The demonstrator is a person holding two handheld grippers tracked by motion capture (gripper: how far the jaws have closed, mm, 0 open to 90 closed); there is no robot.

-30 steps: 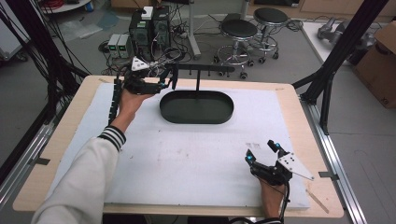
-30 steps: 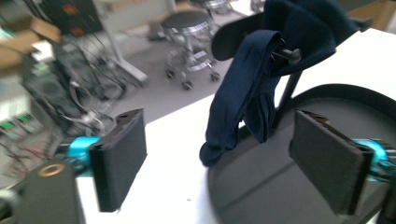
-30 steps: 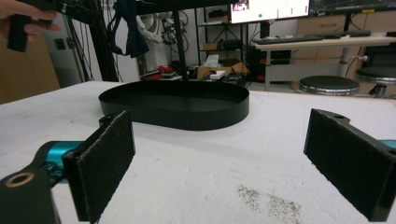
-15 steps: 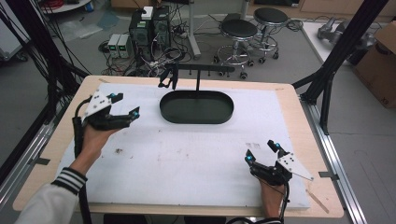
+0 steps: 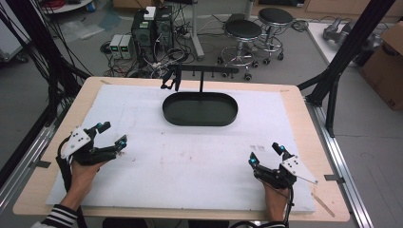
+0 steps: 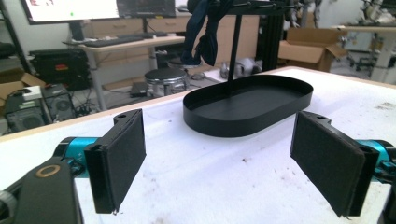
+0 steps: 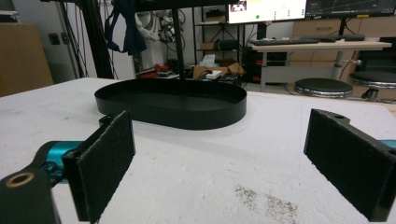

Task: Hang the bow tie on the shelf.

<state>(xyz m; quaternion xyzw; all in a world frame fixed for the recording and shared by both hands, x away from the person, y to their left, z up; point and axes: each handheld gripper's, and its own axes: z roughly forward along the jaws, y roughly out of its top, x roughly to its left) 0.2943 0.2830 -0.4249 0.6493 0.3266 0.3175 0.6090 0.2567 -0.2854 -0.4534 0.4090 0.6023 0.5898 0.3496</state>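
A black oval tray (image 5: pixel 199 119) (image 6: pixel 285 105) (image 7: pixel 233 109) sits at the far middle of the white mat, with a black T-shaped stand (image 5: pixel 200 76) rising from it. A dark cloth item (image 5: pixel 170 80) (image 6: pixel 204 32) (image 7: pixel 125 30) hangs from the left end of the stand's crossbar. My left gripper (image 5: pixel 113 134) (image 6: pixel 219 163) rests low at the mat's near left, open and empty, facing the tray. At the near right my right gripper (image 5: pixel 267 156) (image 7: pixel 224 163) also stands open with nothing between its pads.
The white mat (image 5: pixel 190 156) covers most of the wooden table (image 5: pixel 304 102). Black frame posts (image 5: pixel 349 52) stand at the table's sides. Stools (image 5: pixel 242 33), computers (image 5: pixel 142 28) and cables are on the floor beyond the far edge.
My left gripper has drawn back from the stand's left end to the mat's near left, leaving the dark cloth hanging on the crossbar. The right gripper has stayed put.
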